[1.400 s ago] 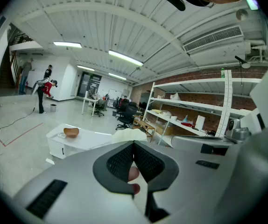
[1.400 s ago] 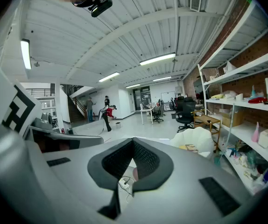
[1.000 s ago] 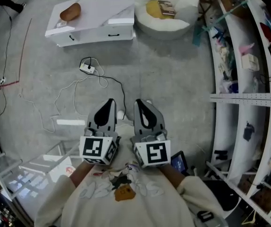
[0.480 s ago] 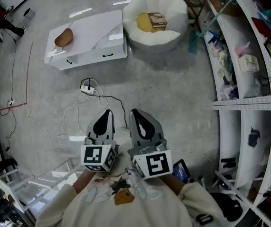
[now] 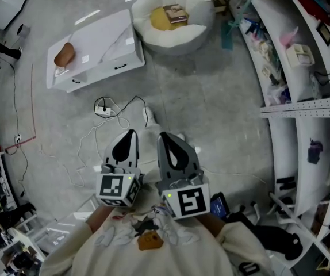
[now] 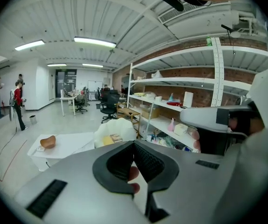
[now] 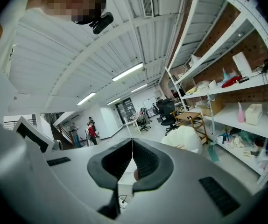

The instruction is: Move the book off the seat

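**Q:** State of the hand-held grippers?

**A:** Left hand-held gripper (image 5: 131,133): its jaws are closed tip to tip with nothing between them, as its own view (image 6: 134,143) confirms. Right hand-held gripper (image 5: 162,137): likewise closed and empty (image 7: 132,141). In the head view the two are side by side, close to the person's chest and above the floor (image 5: 211,114). Neither touches anything.

**Q:** Location of the book?

**A:** The book (image 5: 175,13) lies on the seat (image 5: 191,33), a white shell-shaped chair at the top of the head view, well apart from both grippers. It rests against a yellow cushion (image 5: 159,19), on the side towards the shelving (image 5: 303,105). Its cover cannot be read.

**Q:** What do the gripper views add?

**A:** Little. In the left gripper view the book (image 6: 116,137) is small, and that gripper's body cuts off the base of the seat (image 6: 107,130). In the right gripper view only the seat's back (image 7: 186,136) is clear of the gripper, and the book cannot be made out.

**Q:** Surroundings?

**A:** A low white desk (image 5: 99,42) stands just beside the seat, with a brown object (image 5: 64,54) near its left end, of unclear kind. A power strip (image 5: 103,112) with a trailing cable lies on the floor between the desk and the grippers. The shelf contents are too cluttered to itemise. Distant people (image 6: 18,101) are indistinct.
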The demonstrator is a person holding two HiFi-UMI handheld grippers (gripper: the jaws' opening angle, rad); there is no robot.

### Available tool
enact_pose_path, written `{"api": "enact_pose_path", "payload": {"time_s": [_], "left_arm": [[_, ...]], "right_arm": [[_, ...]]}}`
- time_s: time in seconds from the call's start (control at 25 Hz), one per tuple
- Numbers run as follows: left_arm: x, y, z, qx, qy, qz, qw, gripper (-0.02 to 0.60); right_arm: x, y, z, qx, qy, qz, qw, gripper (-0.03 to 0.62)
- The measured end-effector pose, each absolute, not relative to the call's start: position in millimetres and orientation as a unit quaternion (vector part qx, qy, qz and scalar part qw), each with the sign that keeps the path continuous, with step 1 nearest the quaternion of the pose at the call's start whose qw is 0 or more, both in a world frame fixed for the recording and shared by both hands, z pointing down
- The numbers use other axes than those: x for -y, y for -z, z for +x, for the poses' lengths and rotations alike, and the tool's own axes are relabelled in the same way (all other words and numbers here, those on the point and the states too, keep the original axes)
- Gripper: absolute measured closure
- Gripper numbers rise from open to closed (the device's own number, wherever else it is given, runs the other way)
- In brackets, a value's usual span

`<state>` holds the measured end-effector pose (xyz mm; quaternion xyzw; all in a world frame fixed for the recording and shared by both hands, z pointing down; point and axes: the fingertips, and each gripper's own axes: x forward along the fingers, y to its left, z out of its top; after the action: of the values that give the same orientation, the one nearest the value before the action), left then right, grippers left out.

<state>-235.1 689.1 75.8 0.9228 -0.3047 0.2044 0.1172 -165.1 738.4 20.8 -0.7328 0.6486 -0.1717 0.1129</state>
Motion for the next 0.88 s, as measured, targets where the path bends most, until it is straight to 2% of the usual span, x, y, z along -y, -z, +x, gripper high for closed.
{"api": "enact_pose_path", "payload": {"time_s": [0.56,0.88], "left_arm": [[-594,-83,-158,0.247,-0.206,0.939,0.126,0.572],[-501,-51,-133,0.232,-0.139,0.955,0.121,0.571]], "right_arm": [[-649,-44,-99,-0.596,0.176,-0.782,0.041,0.585],[-553,-20,-88,-0.595,0.142,-0.791,0.018,0.585]]}}
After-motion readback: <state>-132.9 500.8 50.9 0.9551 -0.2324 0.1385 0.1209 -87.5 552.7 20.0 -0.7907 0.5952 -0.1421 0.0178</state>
